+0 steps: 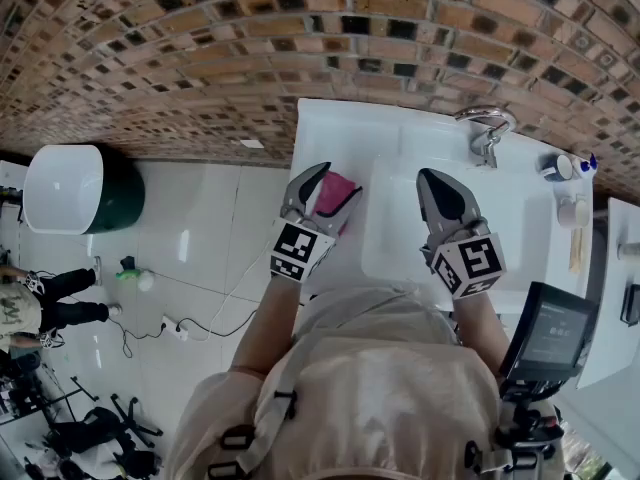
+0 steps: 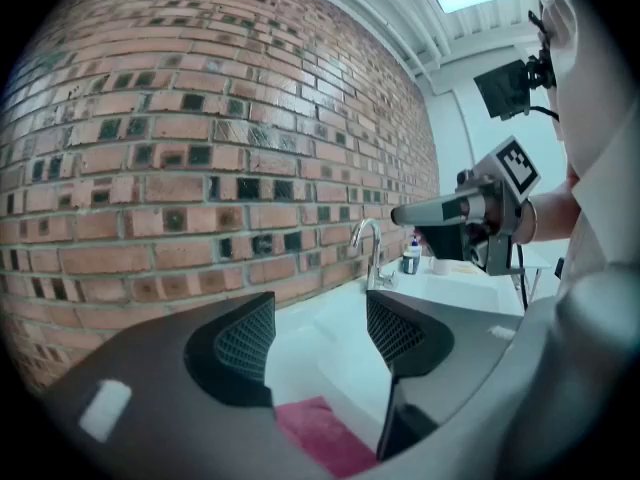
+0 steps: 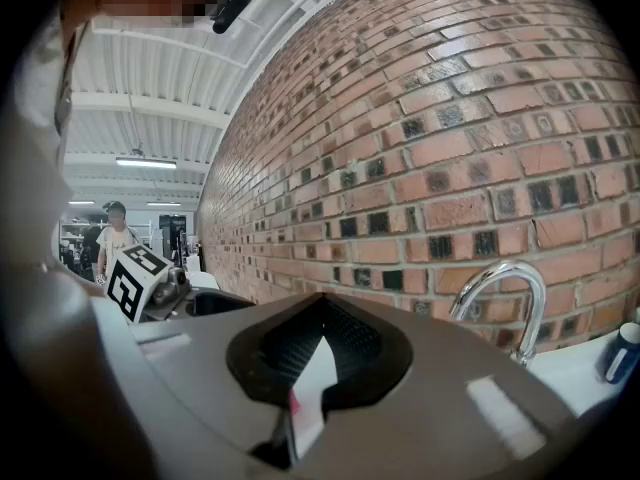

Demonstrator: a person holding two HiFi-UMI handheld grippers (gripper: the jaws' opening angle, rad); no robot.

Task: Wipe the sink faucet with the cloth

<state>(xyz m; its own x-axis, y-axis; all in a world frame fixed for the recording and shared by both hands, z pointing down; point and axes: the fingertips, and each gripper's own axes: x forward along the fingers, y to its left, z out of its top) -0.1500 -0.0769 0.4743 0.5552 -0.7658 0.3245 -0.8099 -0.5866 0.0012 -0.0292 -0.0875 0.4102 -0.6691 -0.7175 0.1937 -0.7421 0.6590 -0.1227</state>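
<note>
Left gripper [image 2: 320,306]: two black jaws with mesh-textured faces, spread wide, gripping nothing. One fuzzy pink cloth [image 2: 322,436] lies flat just below them on the smooth white sink [image 1: 325,128] ledge. Right gripper [image 1: 430,180] is closed to a point, empty. One curved chrome faucet [image 1: 487,126] stands beyond.

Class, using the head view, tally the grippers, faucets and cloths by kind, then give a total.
Grippers: 2 (left gripper, right gripper)
Faucet: 1
Cloth: 1
Total: 4

Cloth [image 1: 335,194] left of sink [image 1: 520,230], faucet [image 1: 487,128] behind
</note>
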